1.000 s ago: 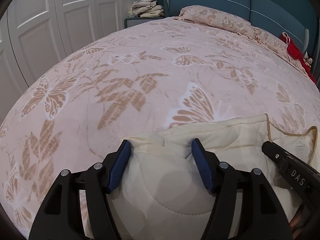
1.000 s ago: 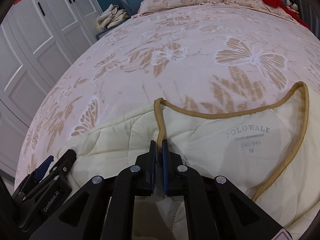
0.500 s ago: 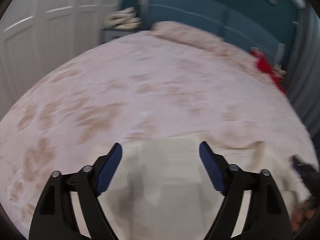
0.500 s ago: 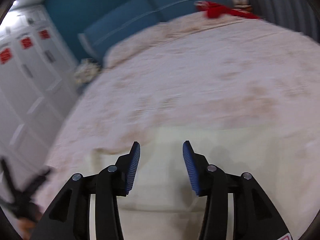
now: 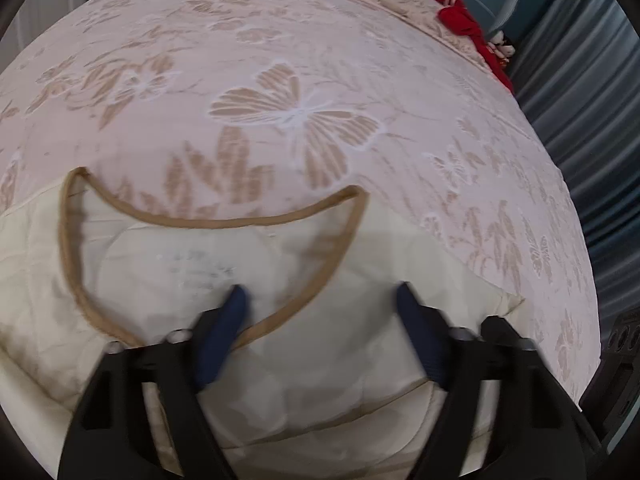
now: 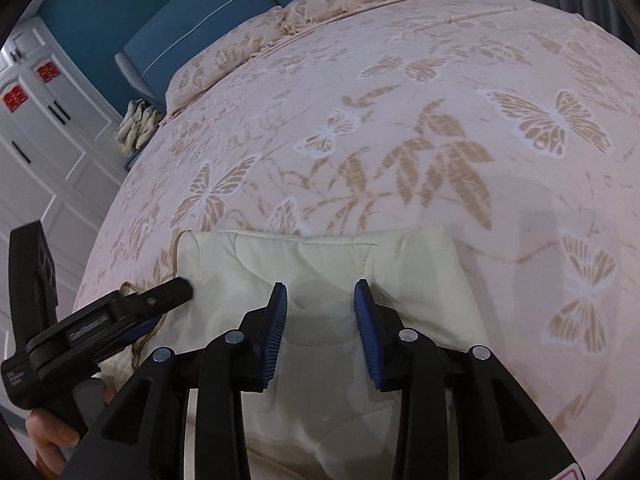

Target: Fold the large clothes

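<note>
1. Wide bed [image 5: 400,92], spread edge to edge with a pale pink cover [image 6: 500,60] patterned in tan butterflies and leafy sprays.
2. Lying flat at the near edge: a cream quilted garment [image 5: 304,360], neckline trimmed in tan binding [image 5: 224,222], faint print inside the collar too blurred to read.
3. Seen from the right wrist, one part of the same garment folded over into a thick padded band [image 6: 320,256].
4. At the head end, pillows [image 6: 240,60] in matching fabric against a blue padded headboard [image 6: 208,12].
5. Beside the pillows, a bright red item [image 5: 468,28], its form unclear.
</note>
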Demonstrator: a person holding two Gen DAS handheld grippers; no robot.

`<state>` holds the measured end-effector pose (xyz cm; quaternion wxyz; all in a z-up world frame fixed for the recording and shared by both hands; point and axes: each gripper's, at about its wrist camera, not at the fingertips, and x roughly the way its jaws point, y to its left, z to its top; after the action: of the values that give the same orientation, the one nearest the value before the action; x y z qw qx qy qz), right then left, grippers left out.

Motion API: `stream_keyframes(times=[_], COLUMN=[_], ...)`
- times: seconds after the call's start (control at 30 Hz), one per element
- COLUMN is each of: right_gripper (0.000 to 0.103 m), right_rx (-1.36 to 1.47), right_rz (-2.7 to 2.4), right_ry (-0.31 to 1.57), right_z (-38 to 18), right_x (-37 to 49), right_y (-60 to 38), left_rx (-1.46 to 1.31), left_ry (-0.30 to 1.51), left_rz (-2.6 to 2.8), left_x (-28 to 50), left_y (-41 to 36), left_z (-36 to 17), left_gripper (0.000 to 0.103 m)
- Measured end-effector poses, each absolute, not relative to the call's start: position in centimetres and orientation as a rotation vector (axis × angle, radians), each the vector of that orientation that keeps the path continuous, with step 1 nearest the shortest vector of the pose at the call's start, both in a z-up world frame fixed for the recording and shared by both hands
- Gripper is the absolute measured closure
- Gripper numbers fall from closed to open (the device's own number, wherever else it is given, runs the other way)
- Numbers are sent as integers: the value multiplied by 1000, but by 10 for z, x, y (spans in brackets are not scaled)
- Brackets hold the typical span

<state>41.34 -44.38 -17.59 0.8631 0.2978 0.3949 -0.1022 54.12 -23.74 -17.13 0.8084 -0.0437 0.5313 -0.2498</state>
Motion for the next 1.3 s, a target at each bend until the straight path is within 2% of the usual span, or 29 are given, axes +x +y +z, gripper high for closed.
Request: stream_keyframes(times=[0.03, 0.13, 0.17, 0.23, 0.3, 0.37, 0.4, 0.67, 0.73, 0.77, 0.8, 0.83, 0.9, 1.03, 1.23, 1.3], right_gripper=[69, 68, 69, 78, 92, 102, 103, 103, 103, 103, 94, 89, 89, 89, 90, 95], right_rx=[618, 601, 593, 572, 561, 583, 593, 527, 541, 545, 537, 524, 479, 430, 283, 237], right_rz=[-213, -205, -198, -195, -218, -241, -245, -274, -257, -274, -309, -314, -262, -64, 21, 5], right_ry=[824, 809, 804, 808, 832, 848, 853, 907, 946, 966, 956, 926, 860, 881, 989, 1017], right_z=[-177, -174, -171, -169, -175, -184, -187, -194, -187, -177, -161, -146, -116, -100, -150, -167], right_x=[415, 416, 416, 420, 424, 426, 427, 437, 439, 437, 432, 427, 421, 456, 513, 519], right_y=[-443, -439, -438, -435, -437, -442, -444, -440, -446, -449, -449, -445, -426, -357, -275, -266], left_rx=[-70, -15, -1, -5, -26, -10, -9, -6, 7, -4, -14, -12, 45, 139, 174, 184], left_ry=[1134, 1094, 1077, 1037, 1016, 1017, 1026, 1017, 989, 957, 925, 900, 877, 956, 1011, 995], left_rz=[-548, -569, -573, -580, -575, -556, -548, -509, -473, -471, -482, -487, -426, -315, -298, -291], left_x=[539, 531, 529, 527, 527, 527, 528, 526, 520, 516, 513, 512, 519, 547, 555, 553], left_y=[-242, -246, -246, -244, -240, -241, -242, -242, -231, -218, -203, -187, -158, -127, -128, -126], left_z=[-172, -168, -166, -160, -159, -168, -173, -182, -166, -153, -139, -127, -114, -130, -165, -175], left_gripper=[71, 95, 98, 101, 101, 101, 101, 98, 80, 77, 72, 64, 56, 57, 57, 56])
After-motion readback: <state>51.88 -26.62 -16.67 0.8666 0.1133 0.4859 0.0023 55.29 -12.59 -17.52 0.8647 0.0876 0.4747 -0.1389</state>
